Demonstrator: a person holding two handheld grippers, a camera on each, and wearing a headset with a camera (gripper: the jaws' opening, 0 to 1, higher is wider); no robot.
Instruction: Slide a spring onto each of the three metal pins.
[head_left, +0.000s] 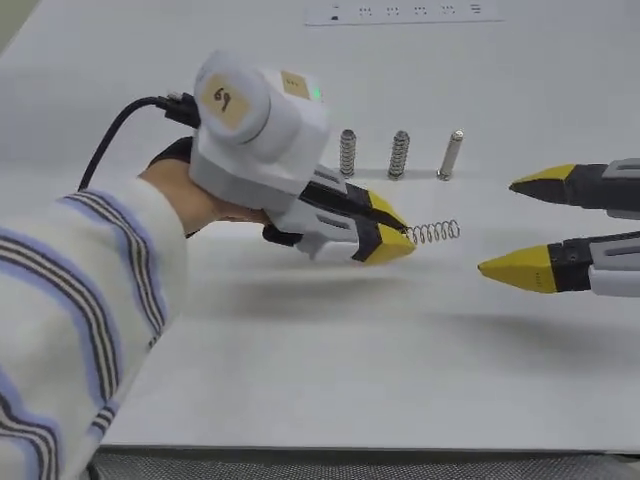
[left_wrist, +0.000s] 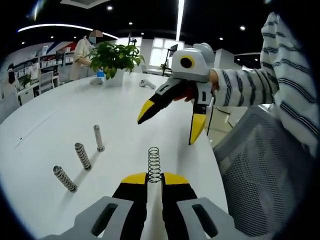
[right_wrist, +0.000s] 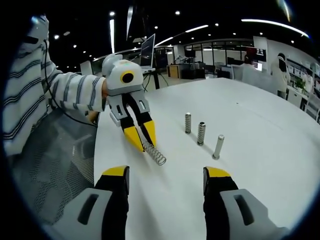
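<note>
left tongs (head_left: 404, 234): jaws pinched together on one end of the loose spring (head_left: 434, 232), coil sticks straight out past the tips, roughly level over the bench (head_left: 300, 380)
right tongs (head_left: 497, 226): jaws wide apart, gripping nothing, tips face the left tongs across a small gap
loose spring: sits between the two tongs, free end points toward the right tongs, not touching them
bare pin (head_left: 451, 155): upright on the bench, beyond the spring's free end, nearest pin to the right tongs
middle pin (head_left: 399, 155): upright, spring already sleeved over it, just beyond the left tongs' tips
end pin (head_left: 347, 152): upright, spring sleeved over it, just behind the left tongs' body
pin row: three in a line, apart from each other, neither tongs touching any
sleeve (head_left: 80, 300): striped, on the arm carrying the left tongs
left gripper view: coil rises from between the closed tips, right tongs spread beyond it, pins off to the left
</note>
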